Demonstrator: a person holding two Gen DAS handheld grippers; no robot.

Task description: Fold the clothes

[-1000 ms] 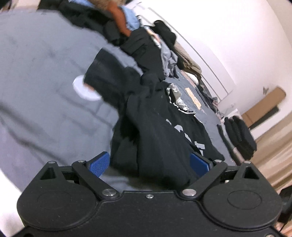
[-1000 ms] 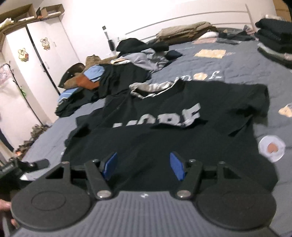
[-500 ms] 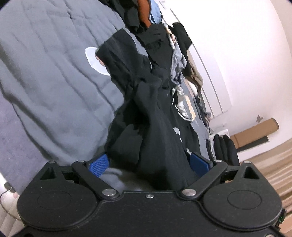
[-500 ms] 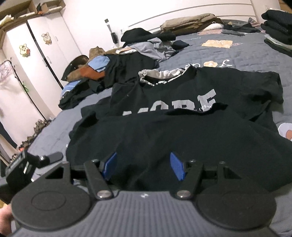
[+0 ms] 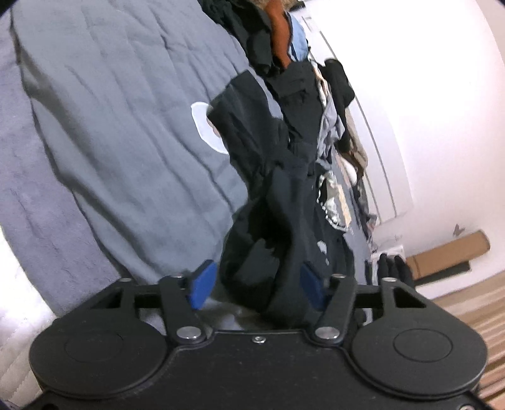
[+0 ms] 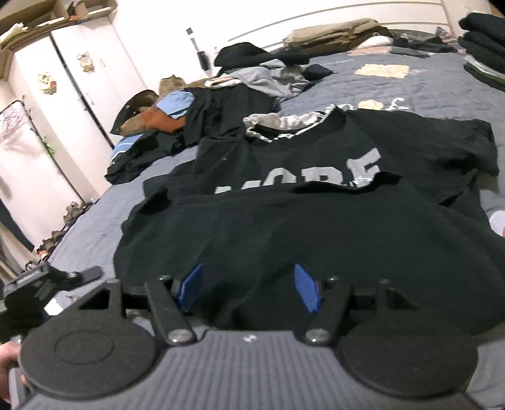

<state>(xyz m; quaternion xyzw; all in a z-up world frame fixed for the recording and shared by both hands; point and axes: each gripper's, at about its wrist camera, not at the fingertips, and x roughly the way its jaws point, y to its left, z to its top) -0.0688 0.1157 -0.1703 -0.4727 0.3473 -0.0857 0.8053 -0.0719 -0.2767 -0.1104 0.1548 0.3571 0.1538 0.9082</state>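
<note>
A black T-shirt [image 6: 315, 195] with grey block lettering lies spread on a grey quilted bed [image 6: 410, 85], its lower part doubled up over the chest so that the fold covers the bottom of the letters. The right gripper [image 6: 249, 290] sits low at the near edge of that folded part, its blue fingers [image 6: 189, 288] apart with the dark cloth lying between them; whether the pads touch the fabric cannot be told. In the left wrist view the left gripper [image 5: 257, 284] has its blue fingers [image 5: 202, 285] spread as well, and a bunched, twisted length of the same black T-shirt [image 5: 271, 227] runs up from between them toward a sleeve that lies on the quilt [image 5: 110, 126] beside a white round patch [image 5: 205, 129]. The cloth presses against the right-hand pad, while the left-hand pad stands clear of it. Behind the shirt, a heap of unfolded clothes [image 6: 221, 104] in black, grey, light blue and rust lies across the bed, and a stack of folded dark garments [image 6: 483, 44] sits at the far right edge. Some tan folded pieces [image 6: 334, 33] rest near the headboard. A white wardrobe [image 6: 72, 79] with small cartoon stickers stands against the wall to the left, with cardboard boxes [image 6: 38, 15] on top.
</note>
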